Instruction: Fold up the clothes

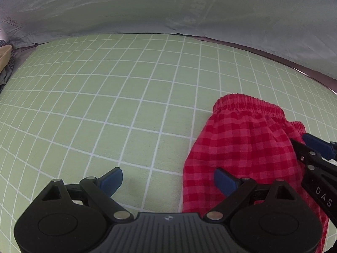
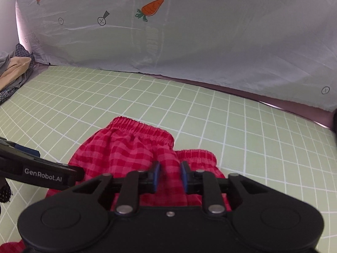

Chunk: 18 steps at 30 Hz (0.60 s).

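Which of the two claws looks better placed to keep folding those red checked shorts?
Probably the right. The right gripper sits narrowed around a ridge of the red checked shorts near the waistband. The left gripper is wide open, mostly over the bare green mat, touching only the shorts' edge.

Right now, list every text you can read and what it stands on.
"GenRobot.AI": side of the left gripper.
"DAS": side of the right gripper; the rest is cut off.
Backdrop sheet: arrow-boxed words and mirrored show-through lettering, too blurred to read.
Red shorts, mat: no text.
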### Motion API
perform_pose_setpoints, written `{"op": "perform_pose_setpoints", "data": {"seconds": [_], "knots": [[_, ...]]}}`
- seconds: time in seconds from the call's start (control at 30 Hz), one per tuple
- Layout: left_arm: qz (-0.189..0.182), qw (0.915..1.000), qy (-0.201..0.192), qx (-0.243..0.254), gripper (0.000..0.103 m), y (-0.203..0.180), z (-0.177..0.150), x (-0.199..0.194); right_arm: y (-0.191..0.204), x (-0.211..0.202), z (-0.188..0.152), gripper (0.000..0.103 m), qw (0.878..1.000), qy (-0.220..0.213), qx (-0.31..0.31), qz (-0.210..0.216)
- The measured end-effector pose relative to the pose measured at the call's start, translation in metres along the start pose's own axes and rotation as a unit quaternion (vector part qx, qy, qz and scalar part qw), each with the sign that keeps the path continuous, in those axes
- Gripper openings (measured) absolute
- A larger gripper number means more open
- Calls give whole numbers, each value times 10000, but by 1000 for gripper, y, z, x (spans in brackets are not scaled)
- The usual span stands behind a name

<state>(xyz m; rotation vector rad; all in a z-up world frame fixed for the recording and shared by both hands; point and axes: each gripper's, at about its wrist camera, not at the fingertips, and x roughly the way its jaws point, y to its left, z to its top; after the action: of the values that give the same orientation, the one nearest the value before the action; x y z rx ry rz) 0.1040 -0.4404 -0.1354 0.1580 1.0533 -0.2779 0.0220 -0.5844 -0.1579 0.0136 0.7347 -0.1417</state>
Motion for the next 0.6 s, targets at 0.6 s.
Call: {"op": "perform_pose_setpoints", "data": {"seconds": [0.6], "knots": [[-74,9979,-603,-222,94,5,22,-41,-2,-59,24,0,9935,-905,250,-651]]}}
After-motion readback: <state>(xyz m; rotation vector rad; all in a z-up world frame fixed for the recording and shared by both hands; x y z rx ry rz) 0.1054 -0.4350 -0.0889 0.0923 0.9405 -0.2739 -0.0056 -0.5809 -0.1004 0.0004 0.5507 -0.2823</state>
